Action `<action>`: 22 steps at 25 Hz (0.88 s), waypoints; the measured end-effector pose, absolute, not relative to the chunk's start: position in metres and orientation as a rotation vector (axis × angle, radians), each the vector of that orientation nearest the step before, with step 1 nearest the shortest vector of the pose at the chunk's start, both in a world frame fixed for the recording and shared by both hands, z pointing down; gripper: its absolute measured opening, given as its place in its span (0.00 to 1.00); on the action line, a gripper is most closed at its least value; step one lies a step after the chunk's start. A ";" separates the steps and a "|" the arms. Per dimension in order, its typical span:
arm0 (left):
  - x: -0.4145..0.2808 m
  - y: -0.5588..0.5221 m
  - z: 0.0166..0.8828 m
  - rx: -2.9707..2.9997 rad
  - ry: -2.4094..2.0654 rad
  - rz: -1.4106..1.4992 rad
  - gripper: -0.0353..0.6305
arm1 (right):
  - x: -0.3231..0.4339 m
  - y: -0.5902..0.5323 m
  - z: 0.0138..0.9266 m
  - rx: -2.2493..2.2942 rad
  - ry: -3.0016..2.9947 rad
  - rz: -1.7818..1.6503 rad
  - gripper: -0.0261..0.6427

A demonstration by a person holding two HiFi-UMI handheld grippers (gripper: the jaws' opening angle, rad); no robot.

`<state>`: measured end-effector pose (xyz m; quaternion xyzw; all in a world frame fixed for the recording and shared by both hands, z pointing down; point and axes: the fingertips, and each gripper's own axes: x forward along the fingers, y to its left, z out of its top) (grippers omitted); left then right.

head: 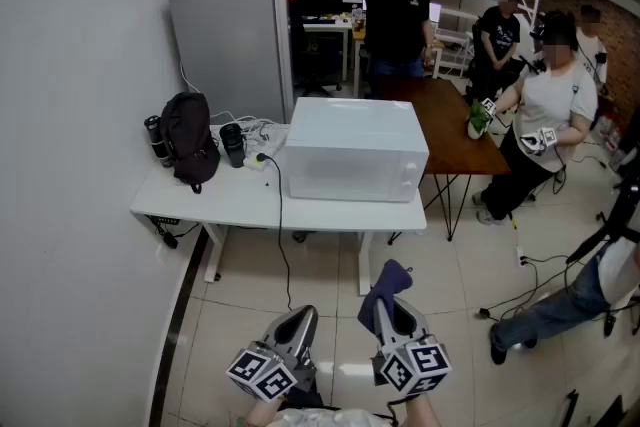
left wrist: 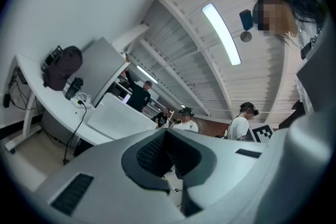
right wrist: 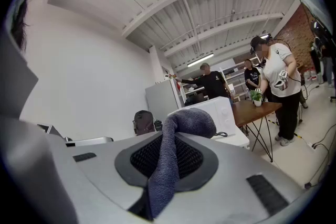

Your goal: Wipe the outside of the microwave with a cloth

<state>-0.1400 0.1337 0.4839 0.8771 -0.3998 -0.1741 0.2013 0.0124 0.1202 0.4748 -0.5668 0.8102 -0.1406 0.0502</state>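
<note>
Open workshop, pale tiled floor, white wall at left, several people at the far end around a brown table (head: pixel 462 131). White desk (head: pixel 200 207) against the wall; the white microwave (head: pixel 356 155) sits on its right half, door side toward the camera, all faces within reach once the person closes in. Black backpack (head: pixel 190 141) at the desk's left, and a black cable (head: pixel 280 215) drops over the front edge just left of the microwave. Both tools are low and near the body, well apart from the desk. Left gripper (head: pixel 297 323): jaws pressed together, nothing between them. Right gripper (head: pixel 392 311): clenched on the blue-grey cloth (head: pixel 386 287), a folded bunch poking up past the tips. Judgement: approach step, no wiping yet. Best done by laying the bunched end flat on the top panel, long strokes, firm clamp, steering clear of the cable
</note>
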 end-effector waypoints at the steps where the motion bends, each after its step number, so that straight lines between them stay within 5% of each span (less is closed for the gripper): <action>1: -0.148 0.116 0.481 2.459 -1.112 -0.484 0.03 | 0.002 0.101 0.473 -1.724 2.471 -0.424 0.15; 22: -0.243 -0.110 0.465 2.419 -1.115 -0.534 0.03 | -0.196 -0.272 0.459 -1.670 2.854 -0.106 0.15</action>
